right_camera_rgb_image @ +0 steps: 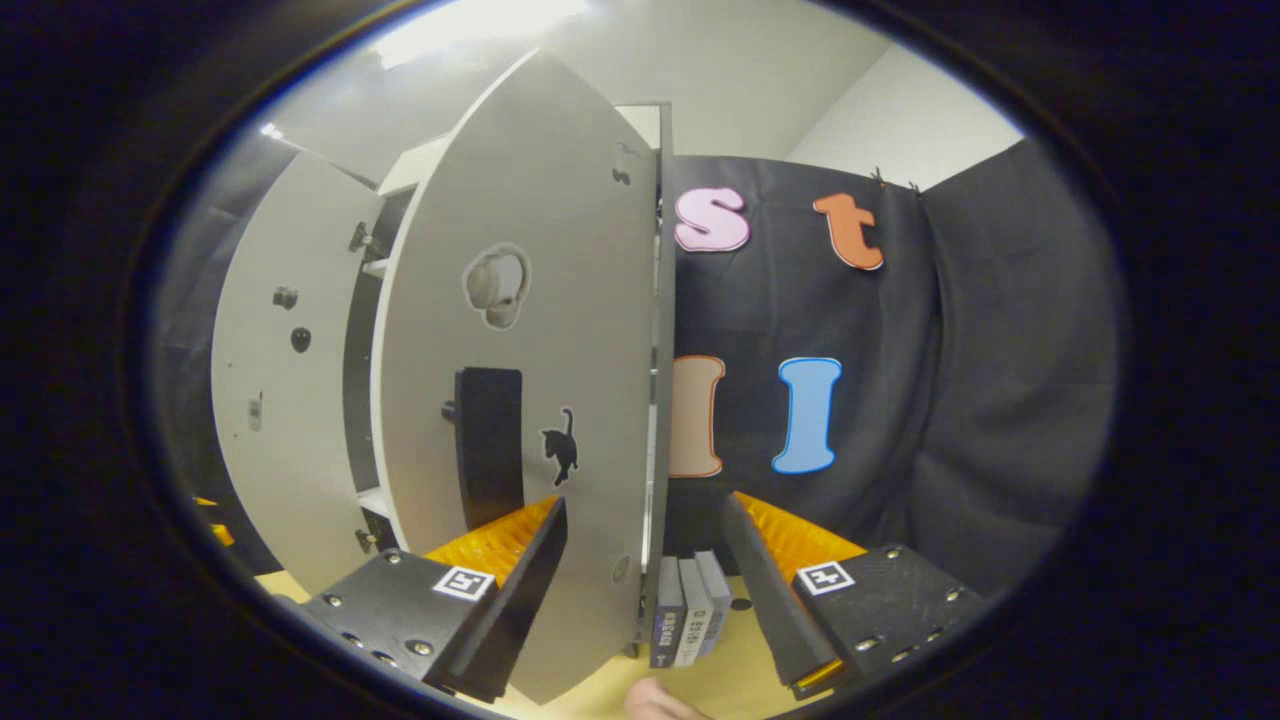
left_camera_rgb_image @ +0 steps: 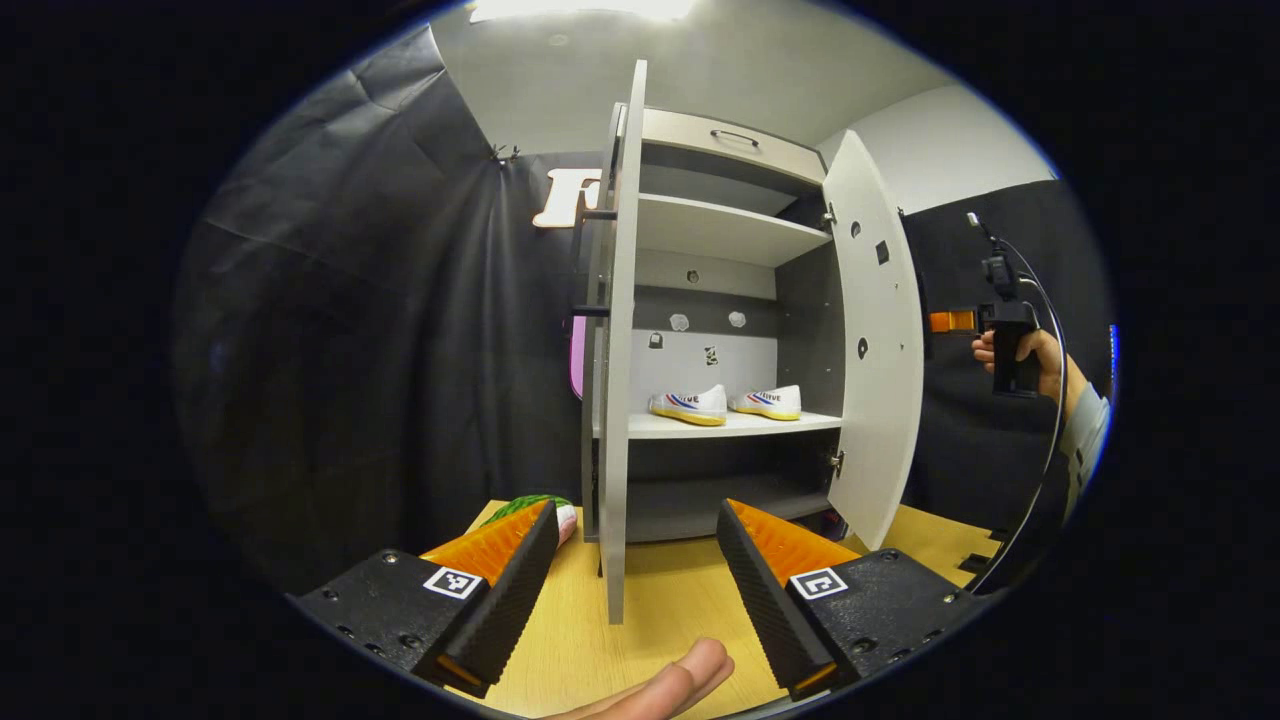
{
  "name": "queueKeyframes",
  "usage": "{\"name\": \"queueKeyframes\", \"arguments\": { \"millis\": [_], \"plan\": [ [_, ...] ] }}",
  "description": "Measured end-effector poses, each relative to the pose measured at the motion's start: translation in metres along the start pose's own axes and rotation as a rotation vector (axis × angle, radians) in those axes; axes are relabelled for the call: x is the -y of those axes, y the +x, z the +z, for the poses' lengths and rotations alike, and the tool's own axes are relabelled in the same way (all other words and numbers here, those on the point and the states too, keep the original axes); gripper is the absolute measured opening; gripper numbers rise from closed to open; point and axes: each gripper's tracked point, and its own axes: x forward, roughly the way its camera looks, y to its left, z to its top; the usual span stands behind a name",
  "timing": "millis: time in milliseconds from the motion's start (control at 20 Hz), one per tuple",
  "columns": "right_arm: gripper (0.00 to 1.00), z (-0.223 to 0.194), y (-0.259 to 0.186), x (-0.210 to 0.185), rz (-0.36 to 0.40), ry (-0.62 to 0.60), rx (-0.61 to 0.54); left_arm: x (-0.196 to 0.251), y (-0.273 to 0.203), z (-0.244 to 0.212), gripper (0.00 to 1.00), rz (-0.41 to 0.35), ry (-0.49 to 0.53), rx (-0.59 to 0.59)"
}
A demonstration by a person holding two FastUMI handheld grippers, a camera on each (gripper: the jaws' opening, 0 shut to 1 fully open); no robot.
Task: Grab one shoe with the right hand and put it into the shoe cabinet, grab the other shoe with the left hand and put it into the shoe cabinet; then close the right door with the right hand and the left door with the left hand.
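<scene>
Two white shoes [left_camera_rgb_image: 690,405] [left_camera_rgb_image: 768,402] stand side by side on the lower shelf [left_camera_rgb_image: 735,426] of the shoe cabinet. Both doors are swung out. In the left gripper view the left door [left_camera_rgb_image: 620,340] is edge-on, with its bottom edge between the spread fingers of my left gripper [left_camera_rgb_image: 640,560], which is open. The right door [left_camera_rgb_image: 875,340] hangs open, and beyond it a hand holds the right gripper [left_camera_rgb_image: 1010,340]. In the right gripper view the right door's outer face [right_camera_rgb_image: 540,300] with its black handle [right_camera_rgb_image: 488,440] is close. Its free edge runs between the fingers of my open right gripper [right_camera_rgb_image: 645,560].
The cabinet stands on a yellow wooden tabletop [left_camera_rgb_image: 680,610]. A green and pink object [left_camera_rgb_image: 530,505] lies left of the cabinet base. A few small upright boxes [right_camera_rgb_image: 685,600] stand by the right door's foot. A person's finger [left_camera_rgb_image: 670,685] shows at the bottom. Black cloth hangs all around.
</scene>
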Motion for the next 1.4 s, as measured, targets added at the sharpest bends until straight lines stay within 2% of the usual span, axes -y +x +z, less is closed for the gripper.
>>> {"name": "queueKeyframes", "arguments": {
  "millis": [100, 150, 250, 350, 500, 600, 750, 800, 900, 1050, 1200, 1300, 1400],
  "plan": [
    [0.98, 0.001, 0.004, -0.014, -0.056, -0.002, 0.017, -0.002, 0.001, 0.002, 0.96, 0.012, 0.005, 0.001],
    [0.94, 0.0, 0.005, -0.025, -0.071, -0.008, 0.022, -0.004, 0.001, 0.005, 0.96, 0.022, 0.008, 0.007],
    [0.92, -0.006, 0.006, -0.058, -0.049, -0.031, 0.019, -0.009, 0.002, 0.012, 0.96, 0.037, 0.015, 0.022],
    [0.95, -0.008, 0.004, -0.093, -0.006, -0.04, 0.023, -0.012, -0.002, 0.016, 0.96, 0.052, 0.01, 0.031],
    [0.98, -0.019, -0.011, -0.108, -0.053, -0.095, 0.017, -0.024, -0.006, 0.022, 0.96, 0.076, 0.007, 0.031],
    [0.99, -0.031, -0.024, -0.117, -0.061, -0.081, -0.009, -0.032, -0.008, 0.026, 0.96, 0.088, 0.011, 0.031],
    [0.99, -0.044, -0.047, -0.122, -0.041, 0.005, -0.034, -0.042, -0.008, 0.035, 0.96, 0.102, 0.02, 0.036],
    [0.99, -0.047, -0.053, -0.121, -0.032, 0.022, -0.041, -0.044, -0.007, 0.035, 0.99, 0.109, 0.016, 0.038],
    [0.99, -0.055, -0.062, -0.115, -0.026, 0.029, -0.051, -0.055, -0.005, 0.04, 0.95, 0.12, 0.006, 0.045],
    [0.98, -0.064, -0.078, -0.099, -0.032, 0.053, -0.061, -0.066, -0.002, 0.049, 0.92, 0.105, -0.018, 0.046],
    [0.98, -0.067, -0.091, -0.091, -0.013, 0.067, -0.051, -0.078, 0.015, 0.069, 0.96, 0.08, -0.036, 0.066],
    [0.98, -0.068, -0.1, -0.087, -0.008, 0.06, -0.032, -0.084, 0.023, 0.077, 0.92, 0.054, -0.021, 0.067],
    [0.98, -0.069, -0.109, -0.091, 0.018, 0.067, -0.018, -0.097, 0.035, 0.083, 0.95, 0.056, 0.008, 0.064]
  ]
}}
